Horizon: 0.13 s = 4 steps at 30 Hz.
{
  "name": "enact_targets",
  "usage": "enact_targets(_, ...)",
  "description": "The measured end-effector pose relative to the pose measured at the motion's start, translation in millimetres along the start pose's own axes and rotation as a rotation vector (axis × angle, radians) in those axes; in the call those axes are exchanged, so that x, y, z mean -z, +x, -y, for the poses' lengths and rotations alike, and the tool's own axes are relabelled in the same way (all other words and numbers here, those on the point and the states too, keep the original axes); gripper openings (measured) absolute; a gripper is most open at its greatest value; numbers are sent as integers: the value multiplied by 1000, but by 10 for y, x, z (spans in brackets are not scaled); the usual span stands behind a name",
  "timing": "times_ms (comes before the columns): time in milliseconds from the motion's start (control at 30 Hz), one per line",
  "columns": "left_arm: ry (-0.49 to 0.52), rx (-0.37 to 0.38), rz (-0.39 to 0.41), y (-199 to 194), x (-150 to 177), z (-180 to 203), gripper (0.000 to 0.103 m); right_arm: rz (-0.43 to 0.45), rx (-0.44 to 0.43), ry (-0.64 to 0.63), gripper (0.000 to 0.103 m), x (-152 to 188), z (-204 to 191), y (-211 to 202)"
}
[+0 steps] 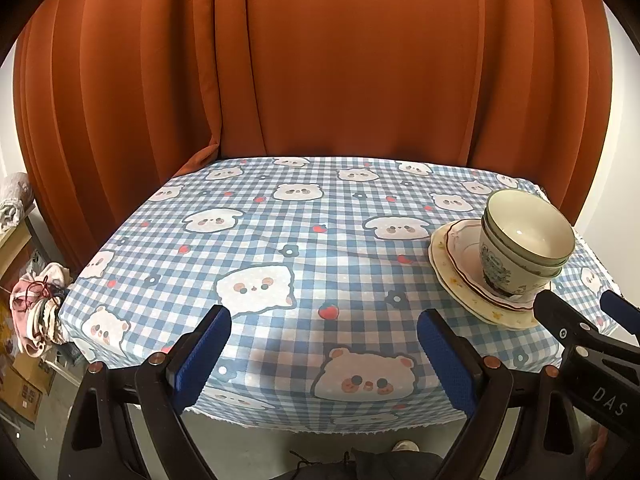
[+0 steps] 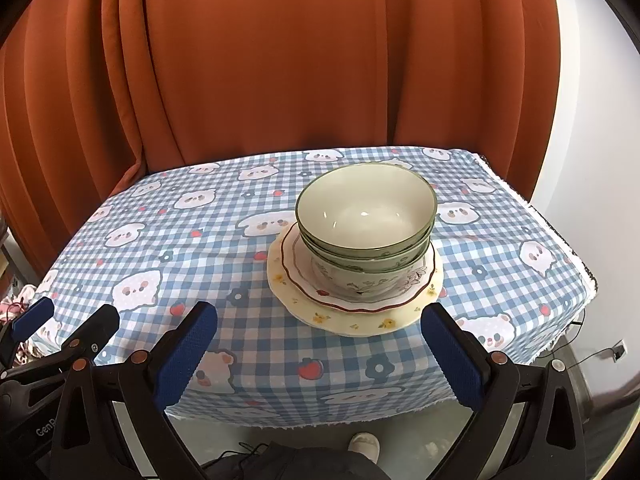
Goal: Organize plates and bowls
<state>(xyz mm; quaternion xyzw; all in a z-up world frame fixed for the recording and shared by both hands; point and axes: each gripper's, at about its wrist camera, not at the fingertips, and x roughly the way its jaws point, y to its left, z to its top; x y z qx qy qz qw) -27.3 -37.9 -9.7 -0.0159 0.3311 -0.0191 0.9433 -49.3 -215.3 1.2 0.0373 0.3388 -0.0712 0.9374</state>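
Observation:
Stacked cream bowls with green rims (image 2: 366,216) (image 1: 528,232) sit nested on a red-rimmed scalloped plate (image 2: 312,280) (image 1: 460,240), which lies on a larger cream floral plate (image 2: 352,320) (image 1: 472,296). The pile stands on the right half of the checked tablecloth (image 2: 200,240) (image 1: 280,248). My right gripper (image 2: 320,344) is open just in front of the pile, with nothing between its blue pads. My left gripper (image 1: 324,348) is open over the near middle of the cloth, left of the pile. Each gripper shows at the edge of the other view: the right gripper (image 1: 580,312), the left gripper (image 2: 68,316).
An orange curtain (image 1: 320,60) hangs right behind the table. Cardboard boxes (image 1: 24,384) and a bundle of cloth (image 1: 36,308) lie on the floor to the left. A shoe (image 2: 364,446) shows below the table's near edge. A cable (image 2: 592,356) runs on the floor at right.

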Motion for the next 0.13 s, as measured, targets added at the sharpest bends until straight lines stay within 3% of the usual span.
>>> enact_targets(133, 0, 4, -4, 19, -3, -46, 95, -3, 4, -2, 103, 5, -37, 7)
